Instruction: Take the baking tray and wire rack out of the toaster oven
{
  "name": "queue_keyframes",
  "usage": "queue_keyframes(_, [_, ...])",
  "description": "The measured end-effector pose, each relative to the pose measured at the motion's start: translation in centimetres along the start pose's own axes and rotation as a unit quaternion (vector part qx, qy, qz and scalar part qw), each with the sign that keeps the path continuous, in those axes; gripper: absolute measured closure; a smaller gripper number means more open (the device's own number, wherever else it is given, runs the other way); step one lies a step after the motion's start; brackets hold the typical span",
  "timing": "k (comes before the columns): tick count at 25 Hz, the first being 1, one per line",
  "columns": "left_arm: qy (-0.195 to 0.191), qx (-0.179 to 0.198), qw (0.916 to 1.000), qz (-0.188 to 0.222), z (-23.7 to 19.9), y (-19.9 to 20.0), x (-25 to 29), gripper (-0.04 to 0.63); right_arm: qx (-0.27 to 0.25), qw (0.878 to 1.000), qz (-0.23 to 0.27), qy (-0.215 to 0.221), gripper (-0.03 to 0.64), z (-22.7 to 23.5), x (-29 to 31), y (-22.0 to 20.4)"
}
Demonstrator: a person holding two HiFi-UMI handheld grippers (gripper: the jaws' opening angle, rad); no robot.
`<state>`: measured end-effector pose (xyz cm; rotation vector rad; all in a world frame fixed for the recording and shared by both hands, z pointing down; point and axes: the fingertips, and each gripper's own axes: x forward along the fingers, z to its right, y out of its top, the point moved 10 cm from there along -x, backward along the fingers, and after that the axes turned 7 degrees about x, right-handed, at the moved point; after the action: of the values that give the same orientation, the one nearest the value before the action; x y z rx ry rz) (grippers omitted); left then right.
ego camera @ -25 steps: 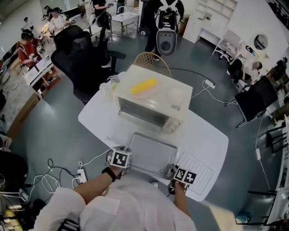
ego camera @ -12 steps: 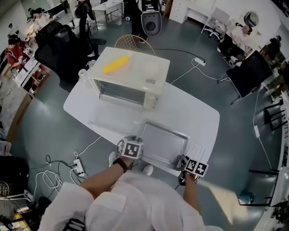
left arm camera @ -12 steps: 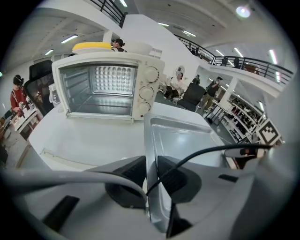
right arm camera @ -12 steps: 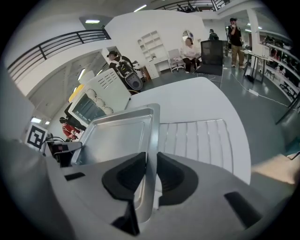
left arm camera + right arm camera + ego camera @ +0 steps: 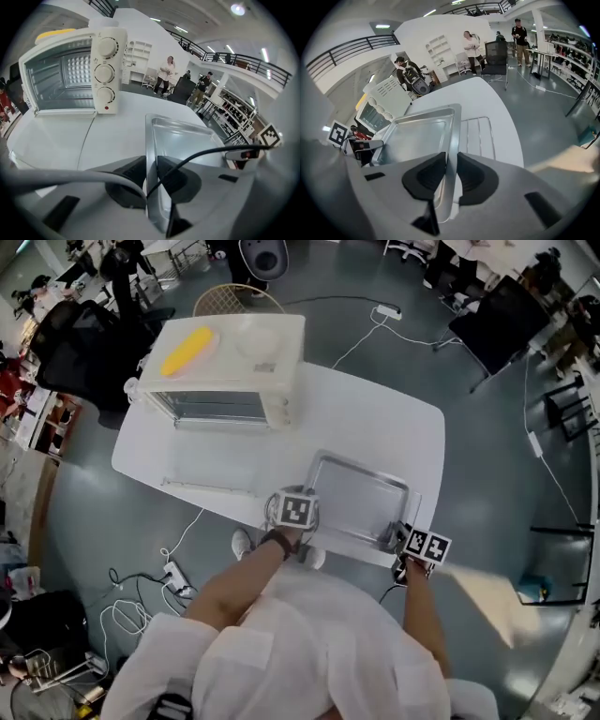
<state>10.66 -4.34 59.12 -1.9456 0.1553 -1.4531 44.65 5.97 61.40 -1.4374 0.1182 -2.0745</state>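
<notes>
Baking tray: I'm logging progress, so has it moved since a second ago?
Yes. In the head view the baking tray has moved rightward, away from the toaster oven, toward the wire rack.

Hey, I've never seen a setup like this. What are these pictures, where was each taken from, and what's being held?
No robot: a person holds a two-jaw gripper in each hand. The head view looks down from a camera on their head; the two gripper views look along each gripper's jaws. On the white table stands a cream toaster oven, and a silver wire rack lies flat. The left gripper and right gripper each clamp an opposite rim of the rectangular silver metal baking tray.
</notes>
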Motion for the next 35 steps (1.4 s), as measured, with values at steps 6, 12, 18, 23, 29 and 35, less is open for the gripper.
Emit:
queue_keyframes(6, [-0.025,-0.021,0.999,-0.031,2.5,-0.7,3.3,0.526,0.009,1.0,-0.002,-0.011,0.541,3.1,0.6,0.5])
queue_keyframes(12, [-0.032,-0.024,0.9987,-0.031,3.0,-0.4,5.2,0.526,0.014,1.0,-0.004,-0.015,0.541,4.3,1.6,0.7])
queue_keyframes(18, [-0.037,-0.019,0.9982,-0.043,3.3,-0.5,6.1,0.526,0.017,0.999,-0.013,-0.025,0.541,4.8,2.1,0.3])
queue_keyframes(23, [-0.036,-0.016,0.9976,-0.057,2.9,-1.2,6.9,0.526,0.015,0.999,-0.024,-0.031,0.54,4.8,2.6,-0.1])
queue_keyframes(29, [-0.032,-0.017,0.9962,-0.08,2.6,-2.0,8.0,0.525,0.004,0.999,-0.031,-0.04,0.541,4.7,3.6,-0.2])
queue_keyframes(35, [-0.039,-0.01,0.9953,-0.088,2.6,-1.9,8.4,0.504,-0.001,0.999,-0.032,-0.039,0.54,4.7,3.5,-0.5])
